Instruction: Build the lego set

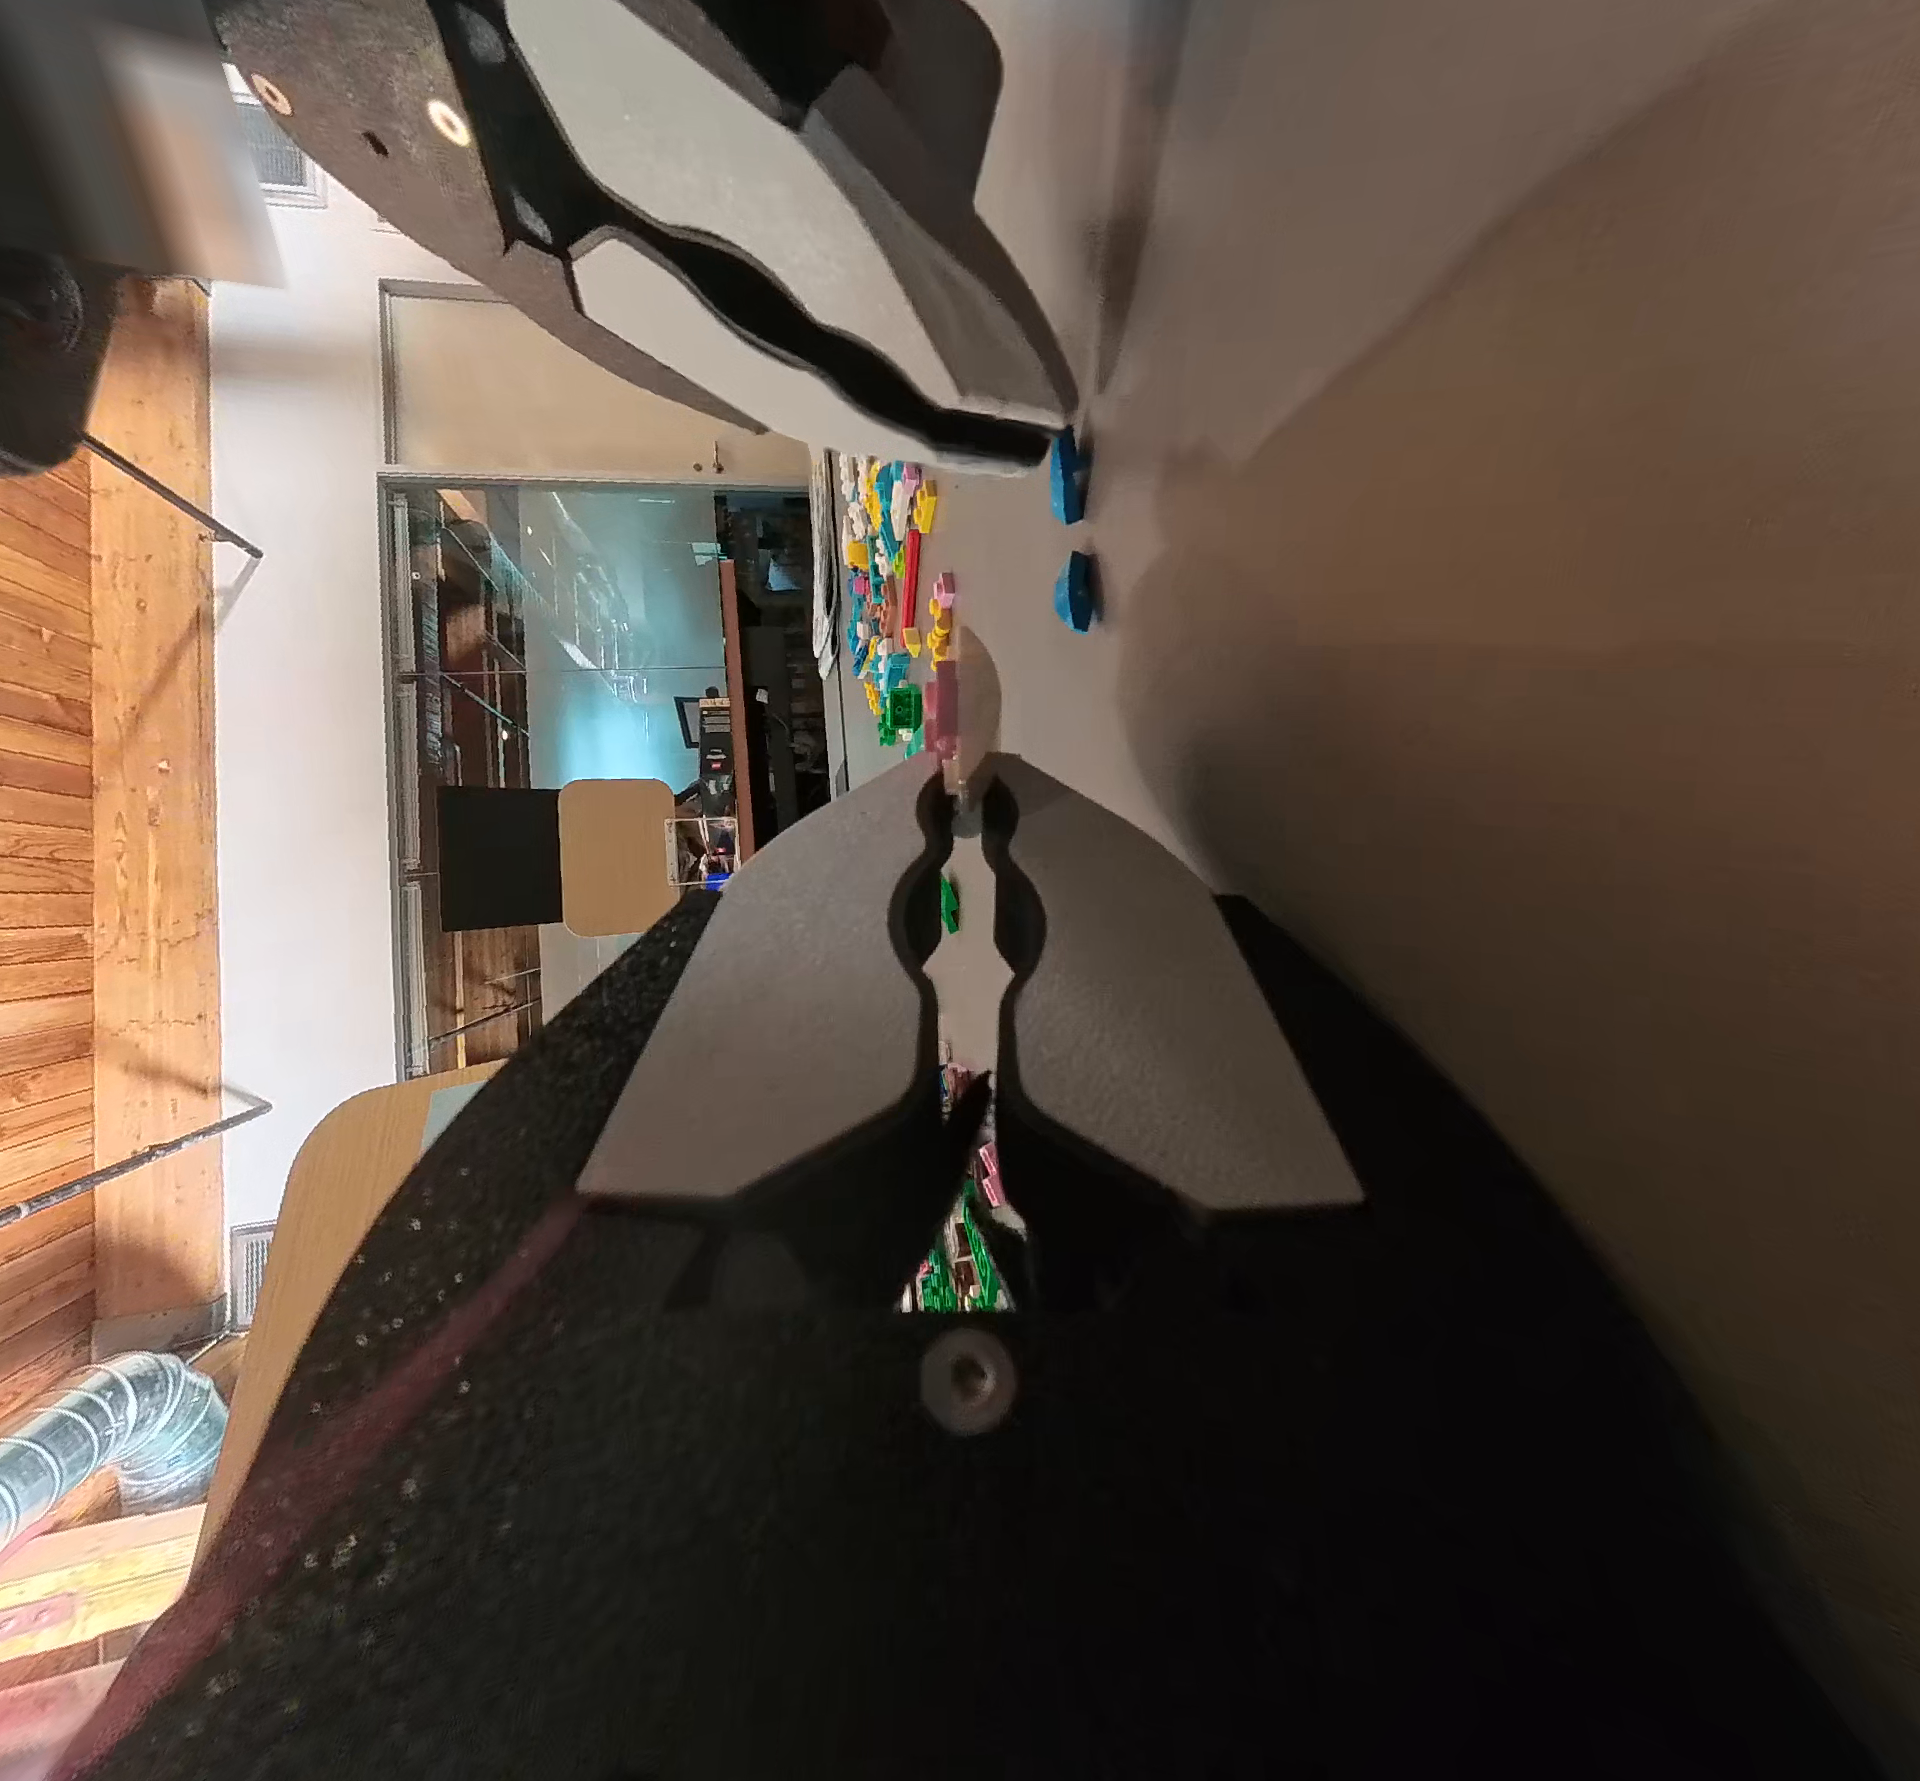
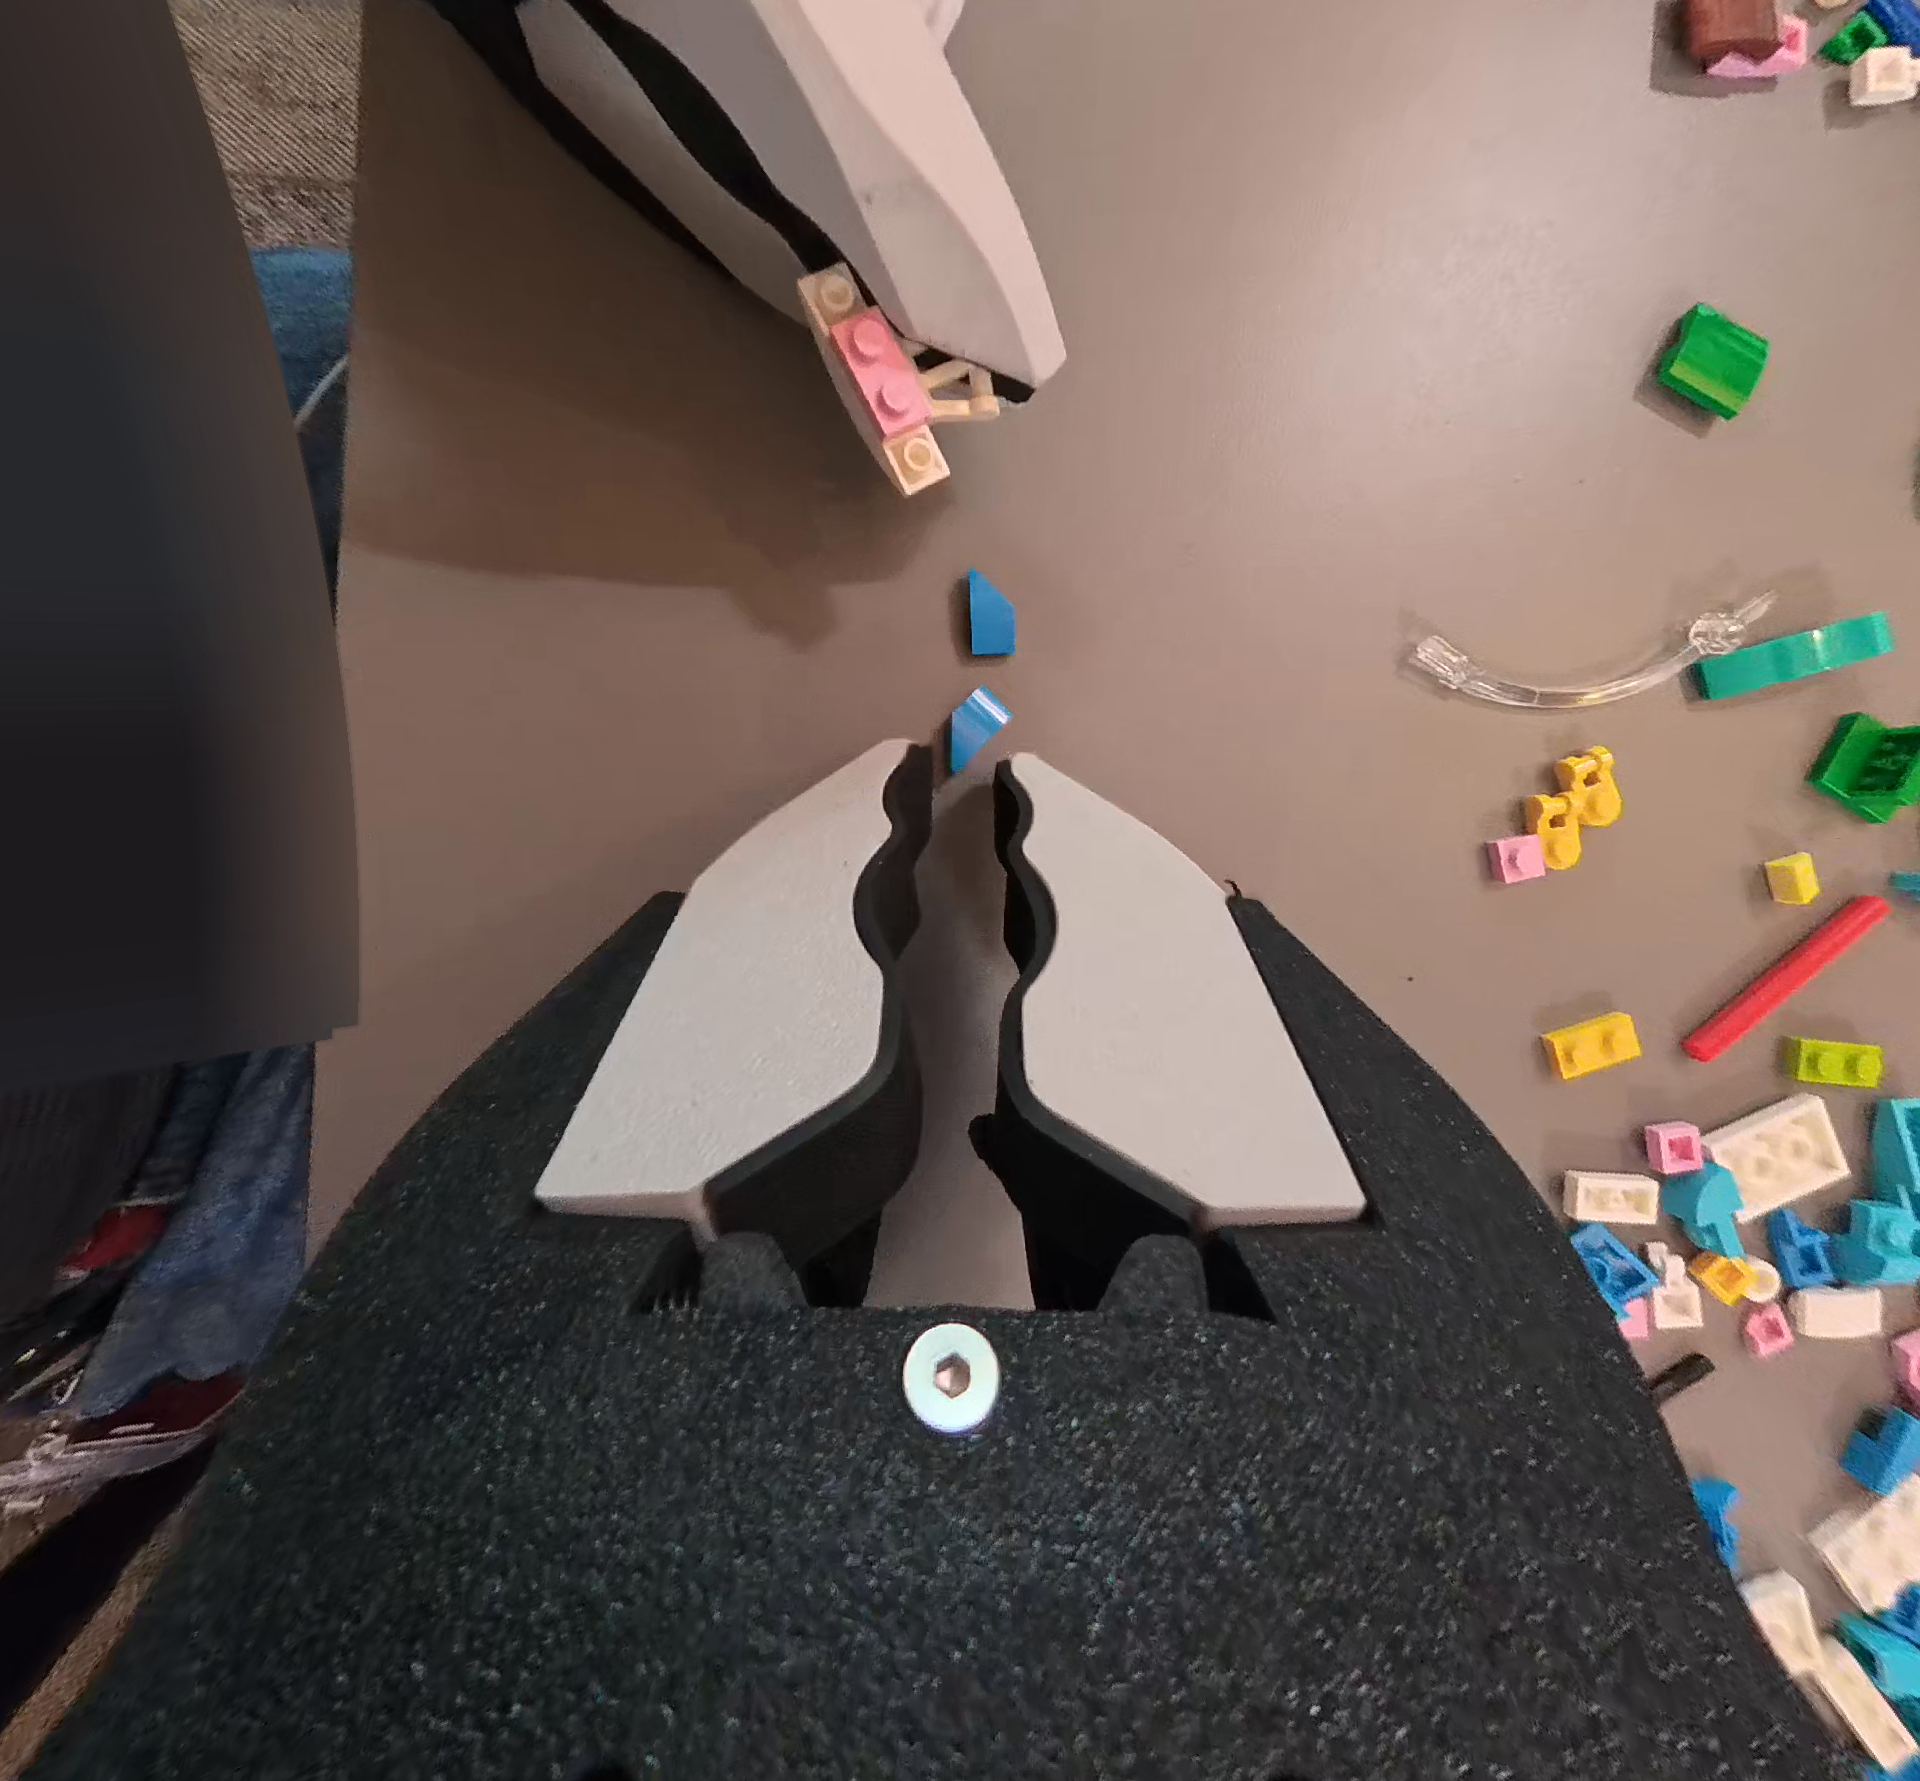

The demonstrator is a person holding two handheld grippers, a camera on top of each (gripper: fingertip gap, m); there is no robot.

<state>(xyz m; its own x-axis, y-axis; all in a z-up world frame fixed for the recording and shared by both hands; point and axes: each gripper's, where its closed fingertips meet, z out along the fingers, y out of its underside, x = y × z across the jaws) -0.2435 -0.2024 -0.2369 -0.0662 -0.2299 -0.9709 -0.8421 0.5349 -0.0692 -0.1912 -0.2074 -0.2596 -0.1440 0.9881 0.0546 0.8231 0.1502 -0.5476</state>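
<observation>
Your right gripper (image 2: 964, 763) nearest: jaws slightly parted, tips flanking small blue sloped brick (image 2: 977, 725) on grey worktop (image 2: 1299, 401), not clamped. Second blue sloped brick (image 2: 989, 615) just beyond. Your left gripper (image 2: 977, 381) pinches tan-and-pink plate assembly (image 2: 881, 381) above worktop. Loose multicoloured bricks (image 2: 1766, 1201) scattered at right.

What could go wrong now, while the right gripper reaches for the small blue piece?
1. The right gripper has only its tips at the near blue slope piece, so it may squirt out.
2. The second blue piece lies close ahead and could be knocked.
3. The left gripper pinches the pink-and-tan assembly by an edge; it might twist loose.
</observation>
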